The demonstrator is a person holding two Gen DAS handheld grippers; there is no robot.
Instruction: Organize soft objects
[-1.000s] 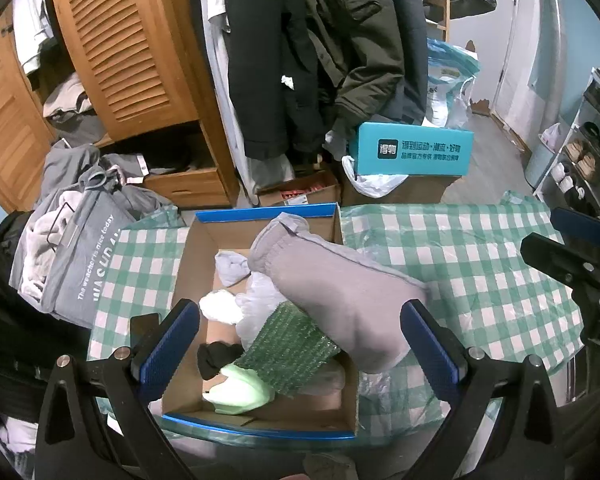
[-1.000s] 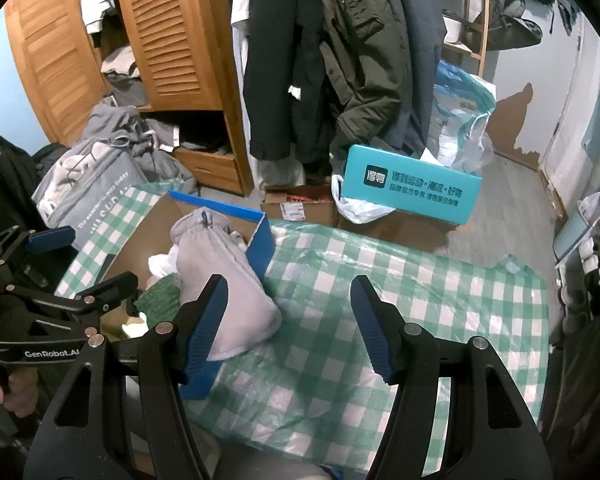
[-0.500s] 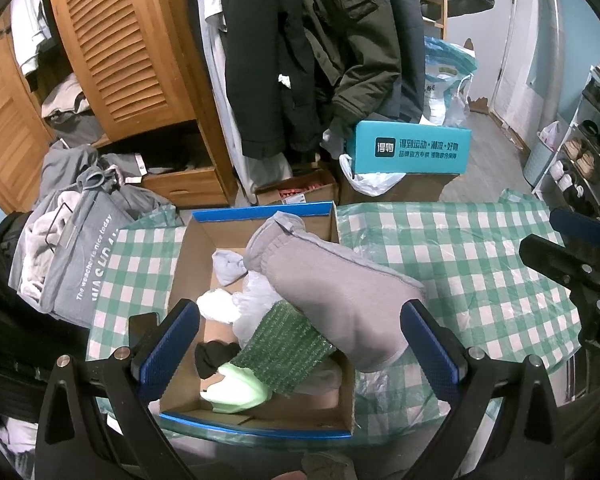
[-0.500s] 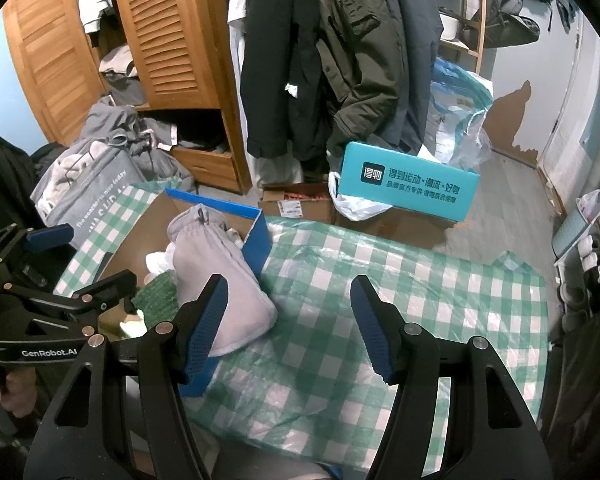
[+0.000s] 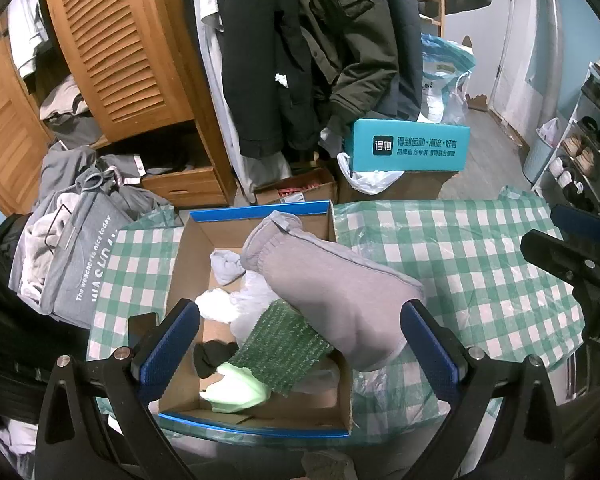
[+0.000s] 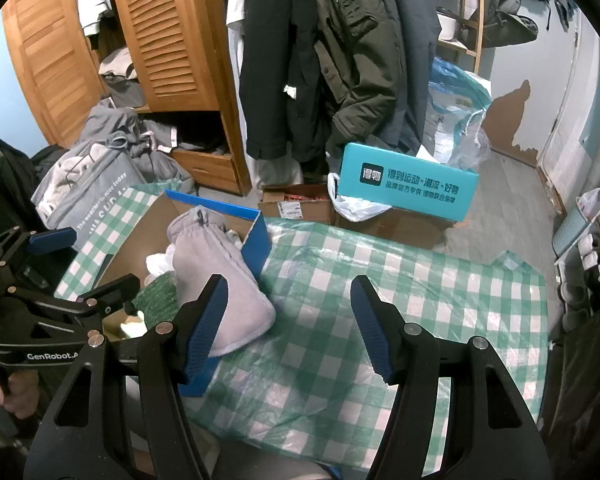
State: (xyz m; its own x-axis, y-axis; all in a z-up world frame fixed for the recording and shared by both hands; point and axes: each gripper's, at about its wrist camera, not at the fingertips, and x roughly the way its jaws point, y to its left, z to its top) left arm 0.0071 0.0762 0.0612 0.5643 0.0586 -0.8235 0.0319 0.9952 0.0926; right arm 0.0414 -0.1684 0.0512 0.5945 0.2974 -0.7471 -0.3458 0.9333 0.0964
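Two claws, your left claw (image 5: pixel 300 344) and right claw (image 6: pixel 288 324), gape released; grey garment (image 5: pixel 332 280) overhangs the box (image 5: pixel 260 430) rim; checkered surface (image 6: pixel 420 292) beside it lies open.

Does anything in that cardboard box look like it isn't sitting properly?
Yes. The big grey sock is too long for the cardboard box: its toe end hangs over the right wall onto the checked tablecloth, lying atop the other soft items instead of inside.
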